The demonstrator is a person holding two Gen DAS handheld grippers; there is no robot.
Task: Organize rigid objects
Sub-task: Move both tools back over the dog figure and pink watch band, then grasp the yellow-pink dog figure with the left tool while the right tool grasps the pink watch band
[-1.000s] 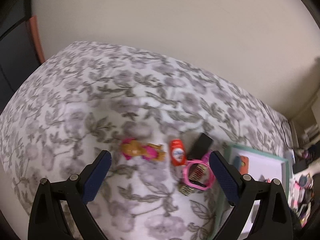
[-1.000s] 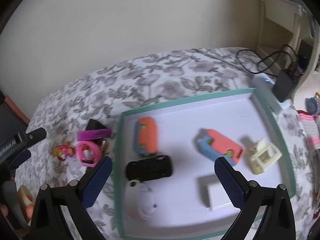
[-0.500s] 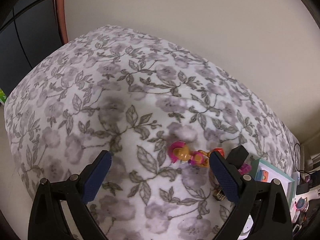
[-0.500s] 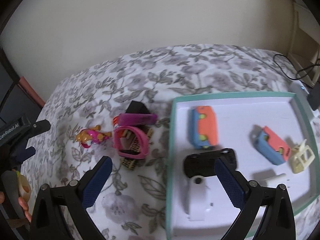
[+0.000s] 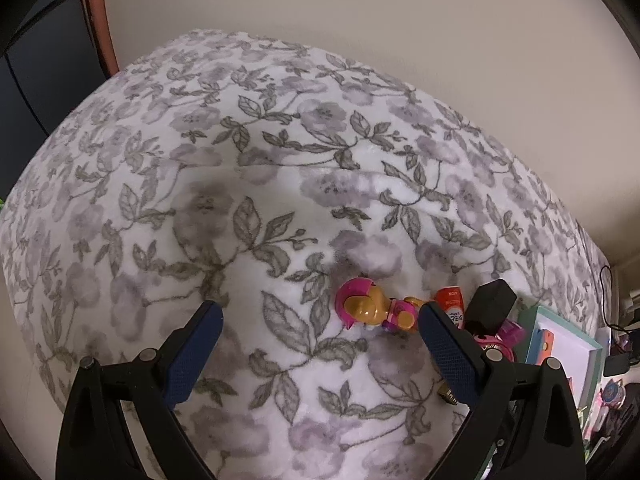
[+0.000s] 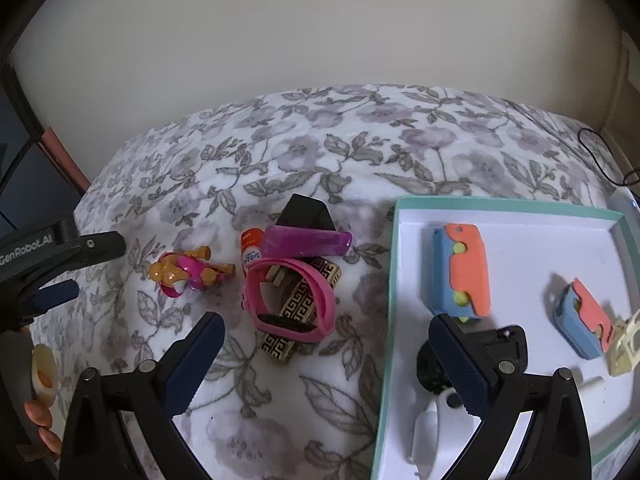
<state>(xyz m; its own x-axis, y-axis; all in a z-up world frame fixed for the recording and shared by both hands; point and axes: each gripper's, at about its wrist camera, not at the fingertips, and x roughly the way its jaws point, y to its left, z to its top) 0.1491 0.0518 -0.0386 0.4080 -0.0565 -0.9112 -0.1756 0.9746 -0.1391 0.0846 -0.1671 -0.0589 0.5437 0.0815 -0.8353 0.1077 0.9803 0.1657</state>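
On the floral bedspread lies a pile of loose things: a pink and gold toy figure (image 6: 188, 271) (image 5: 370, 310), an orange-capped tube (image 6: 251, 251), a black box (image 6: 305, 212), a purple case (image 6: 306, 242), a pink wristband (image 6: 290, 298) over a gold patterned box (image 6: 304, 312). A teal-rimmed white tray (image 6: 394, 280) holds two blue-and-orange toys (image 6: 462, 268), a black toy car (image 6: 504, 344), a white object (image 6: 430, 428) and a cream frame (image 6: 626, 346). My right gripper (image 6: 326, 356) is open above the pile's near side. My left gripper (image 5: 320, 340) is open just short of the figure.
The left gripper's body (image 6: 52, 248) shows at the left of the right wrist view, with a hand (image 6: 38, 416) below it. A wall stands behind the bed. A black cable (image 6: 608, 156) and a cluttered shelf (image 5: 616, 384) lie at the far right.
The right gripper has swung left from over the tray toward the loose pile. The left gripper has drawn closer to the toy figure.
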